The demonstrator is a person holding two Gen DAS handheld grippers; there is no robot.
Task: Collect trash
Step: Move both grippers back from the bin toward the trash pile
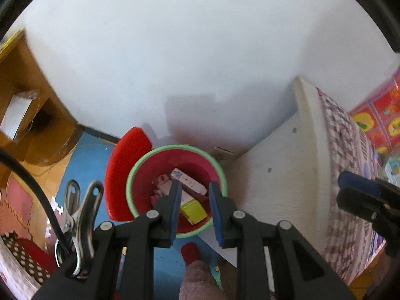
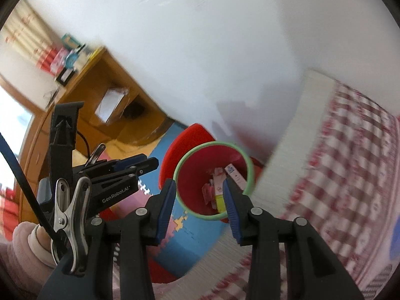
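A red bin with a green rim stands on the floor below both grippers. Inside lie a white and pink carton, a yellow box and some pink scraps. My left gripper hangs above the bin, open, with nothing between its blue pads. My right gripper is open and empty too, above the same bin, where the yellow box shows. The right gripper appears at the right edge of the left wrist view. The left gripper appears at the left of the right wrist view.
A red lid-like piece leans behind the bin. A white bed frame with a red checked cover is close on the right. A wooden desk stands left, on blue foam floor mats. A white wall is behind.
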